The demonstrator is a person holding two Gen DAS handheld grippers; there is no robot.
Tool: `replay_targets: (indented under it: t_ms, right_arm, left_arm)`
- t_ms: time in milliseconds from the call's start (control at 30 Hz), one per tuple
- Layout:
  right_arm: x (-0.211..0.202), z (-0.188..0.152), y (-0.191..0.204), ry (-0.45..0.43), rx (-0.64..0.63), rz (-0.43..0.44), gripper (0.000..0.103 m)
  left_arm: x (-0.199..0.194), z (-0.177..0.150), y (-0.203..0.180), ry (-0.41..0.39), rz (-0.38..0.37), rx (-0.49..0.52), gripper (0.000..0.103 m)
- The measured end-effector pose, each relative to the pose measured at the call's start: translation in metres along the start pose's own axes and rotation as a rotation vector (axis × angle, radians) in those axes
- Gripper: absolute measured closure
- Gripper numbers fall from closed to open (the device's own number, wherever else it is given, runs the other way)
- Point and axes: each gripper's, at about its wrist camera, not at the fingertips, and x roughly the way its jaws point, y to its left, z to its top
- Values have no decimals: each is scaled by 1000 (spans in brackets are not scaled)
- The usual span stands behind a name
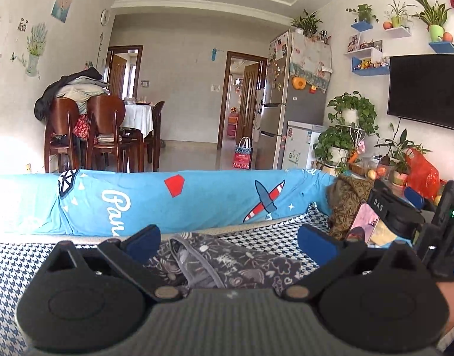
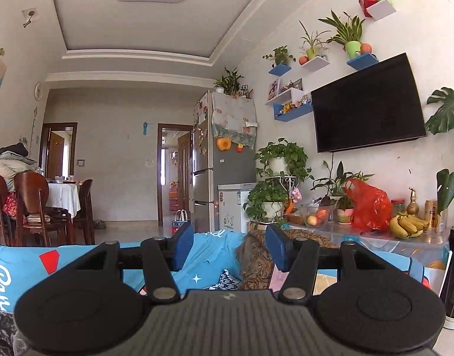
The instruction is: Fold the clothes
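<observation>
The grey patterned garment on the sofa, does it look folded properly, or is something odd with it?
The grey patterned garment lies bunched and twisted on the checked sofa seat, with a raised crease down its middle, so it is not folded flat. The left gripper is above it, jaws apart, touching nothing.

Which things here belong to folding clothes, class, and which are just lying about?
Belong to the job:
- dark patterned garment, lying on the houndstooth cover
- left gripper, open above it
- right gripper, open, holding nothing

Just lying about:
- blue cartoon cover
- brown patterned cloth
- bananas
- orange bag
- television
</observation>
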Motion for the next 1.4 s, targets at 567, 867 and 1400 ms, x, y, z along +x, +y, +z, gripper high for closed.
replay_targets:
  t_ms: [567,867,1400]
  right_arm:
    - [4,0,-14,8,31,-31,48]
    - [8,2,-26,18,65,-59,48]
    - [24,-19,-7,274,185,393,46]
  left_arm:
    - [-4,18,-17,-6,-62,-13,0]
    - [-7,15,-26,-33,-76,10,0]
    - [18,-27,17,176,84,-59,0]
